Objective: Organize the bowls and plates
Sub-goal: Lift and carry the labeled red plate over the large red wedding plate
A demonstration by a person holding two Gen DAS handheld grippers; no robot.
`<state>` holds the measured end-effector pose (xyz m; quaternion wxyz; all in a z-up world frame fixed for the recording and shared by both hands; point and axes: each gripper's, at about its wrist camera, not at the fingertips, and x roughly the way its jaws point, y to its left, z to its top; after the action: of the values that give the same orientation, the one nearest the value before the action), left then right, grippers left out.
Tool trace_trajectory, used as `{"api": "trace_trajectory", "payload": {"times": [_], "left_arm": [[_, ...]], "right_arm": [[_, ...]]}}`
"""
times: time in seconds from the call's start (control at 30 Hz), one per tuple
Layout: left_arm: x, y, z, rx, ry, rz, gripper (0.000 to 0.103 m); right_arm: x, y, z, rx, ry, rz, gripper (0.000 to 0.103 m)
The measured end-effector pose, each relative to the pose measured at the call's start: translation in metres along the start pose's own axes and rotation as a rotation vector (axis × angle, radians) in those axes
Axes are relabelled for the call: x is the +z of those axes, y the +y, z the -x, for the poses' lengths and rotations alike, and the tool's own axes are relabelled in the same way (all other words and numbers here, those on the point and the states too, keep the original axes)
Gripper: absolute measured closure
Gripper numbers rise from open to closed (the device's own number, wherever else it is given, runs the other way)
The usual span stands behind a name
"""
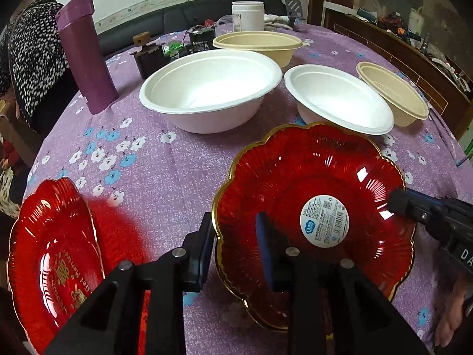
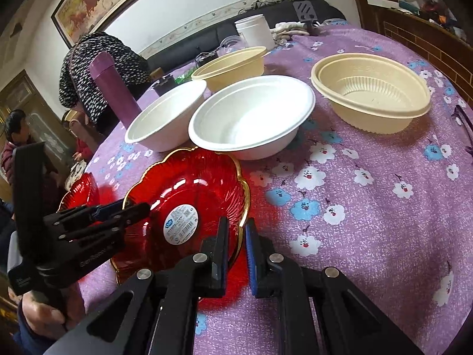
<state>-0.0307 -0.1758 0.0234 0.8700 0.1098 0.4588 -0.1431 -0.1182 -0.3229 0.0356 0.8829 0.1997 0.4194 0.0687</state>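
Black gripper fingers fill the bottom of the left wrist view: the left gripper (image 1: 236, 248) straddles the near rim of a red plate with a gold scalloped edge (image 1: 295, 177), one finger outside the rim, the blue-padded finger inside the dish. Whether the pads press on the rim cannot be told. From the right edge, the right gripper (image 1: 397, 205) reaches in, its tip at the plate's opposite rim. A round white label sits at the plate's centre. A second red plate (image 1: 50, 254) lies to the left on the purple flowered tablecloth (image 1: 165, 171). Behind stand two white bowls (image 1: 211, 91), two beige bowls (image 1: 257, 44) and a purple flask (image 1: 84, 53).

Right wrist view: the right gripper (image 2: 236, 238) points down at the labelled red plate (image 2: 189, 183), its two fingers drawn close together with the gold rim passing between them, clamped on it. At the left, the left gripper (image 2: 139, 208), held in a hand (image 2: 41, 316), lies over the plate's far rim. White bowls (image 2: 251, 115) and beige bowls (image 2: 372, 97) stand beyond.
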Motion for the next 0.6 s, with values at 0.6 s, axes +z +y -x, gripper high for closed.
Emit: {"api": "trace_trajectory", "payload": {"times": [0.6], "left_arm": [[-0.013, 0.011, 0.038, -0.023, -0.071, 0.015, 0.075]], "right_arm": [[-0.004, 0.019, 0.017, -0.023, -0.013, 0.028, 0.093]]}}
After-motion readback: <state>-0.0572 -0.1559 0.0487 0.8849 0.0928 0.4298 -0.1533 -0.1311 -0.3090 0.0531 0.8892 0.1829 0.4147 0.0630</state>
